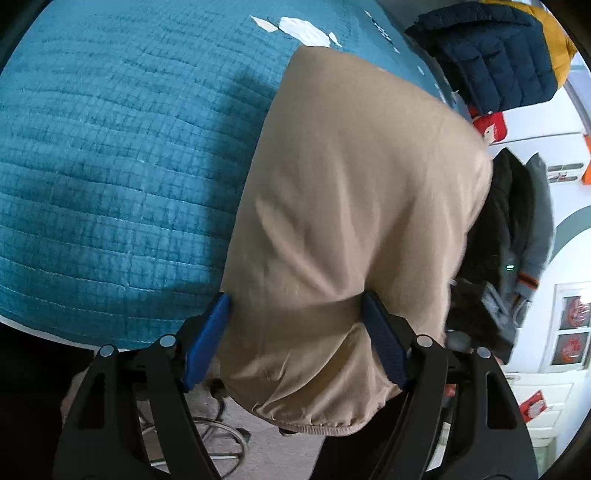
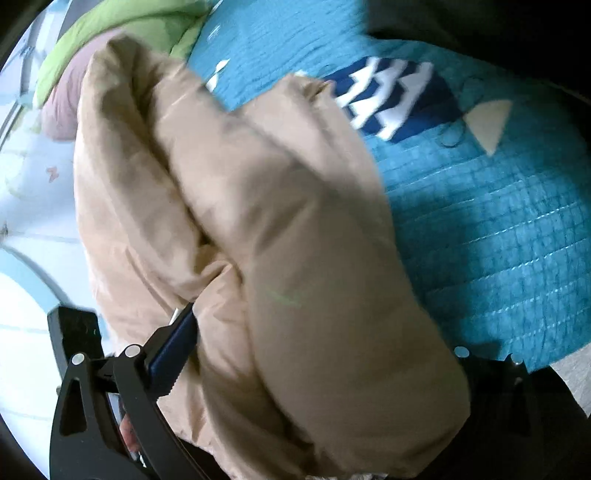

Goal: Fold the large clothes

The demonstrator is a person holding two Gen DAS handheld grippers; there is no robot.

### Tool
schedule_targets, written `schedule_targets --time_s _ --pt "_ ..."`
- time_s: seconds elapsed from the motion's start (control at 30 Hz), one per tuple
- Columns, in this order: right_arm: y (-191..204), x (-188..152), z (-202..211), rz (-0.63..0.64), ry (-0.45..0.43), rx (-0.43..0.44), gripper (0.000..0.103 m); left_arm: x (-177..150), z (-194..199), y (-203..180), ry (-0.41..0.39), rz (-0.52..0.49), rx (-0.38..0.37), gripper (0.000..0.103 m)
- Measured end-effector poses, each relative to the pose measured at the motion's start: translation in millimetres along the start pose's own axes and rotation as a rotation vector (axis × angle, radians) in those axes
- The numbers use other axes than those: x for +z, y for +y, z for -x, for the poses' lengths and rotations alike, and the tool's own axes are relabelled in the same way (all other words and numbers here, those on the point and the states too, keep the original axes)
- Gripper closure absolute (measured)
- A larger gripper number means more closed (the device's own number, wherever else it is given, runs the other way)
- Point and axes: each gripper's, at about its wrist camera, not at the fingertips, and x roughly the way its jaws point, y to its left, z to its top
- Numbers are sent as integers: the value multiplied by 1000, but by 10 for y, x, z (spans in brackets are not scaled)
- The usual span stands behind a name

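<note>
A teal quilted bedspread (image 1: 110, 166) is being shown as the largest surface, its near edge running just beyond the left gripper (image 1: 295, 332), with floor and a metal chair base (image 1: 218, 439) below. Wide open room is being left on the spread to the left of the tan jacket (image 1: 351, 221). On the right wrist view the same bedspread (image 2: 498, 229) is being seen with bare space to the jacket's right, and a blue-and-white patch (image 2: 388, 99) is being partly covered by it.

The jacket (image 2: 277, 240) is being held bunched above the bedspread's near edge, between both grippers. A navy-and-yellow puffer coat (image 1: 495, 55) is being cut off at the top right, and dark clothing (image 1: 495, 240) is being half hidden behind the jacket. The right view is being blurred; a green cover (image 2: 122, 29) is being glimpsed at the upper left.

The left gripper's blue fingers (image 1: 207, 332) are being pressed against both sides of a thick fold of jacket. Of the right gripper (image 2: 317, 350), only one finger (image 2: 173, 339) is being shown, dug into the fabric; the other is being buried, so its clamping cannot be told.
</note>
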Motion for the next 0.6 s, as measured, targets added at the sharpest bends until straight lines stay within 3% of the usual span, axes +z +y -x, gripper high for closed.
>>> schedule_targets --time_s 0.2,0.37,0.47,0.57,0.6 --pt "-55 -40 4 -23 60 104 7 -53 -1 175 14 40 -32 27" --pt "-268 -13 -20 -83 14 130 6 -28 -57 81 14 2 -6 25" --pt "-261 -58 42 -73 8 130 16 6 -106 29 16 -5 5 25" --pt "-354 -156 122 -169 14 277 18 16 -132 -64 13 -25 20 25" --pt "-430 -170 132 -228 14 337 12 15 -145 -101 14 -37 32 25"
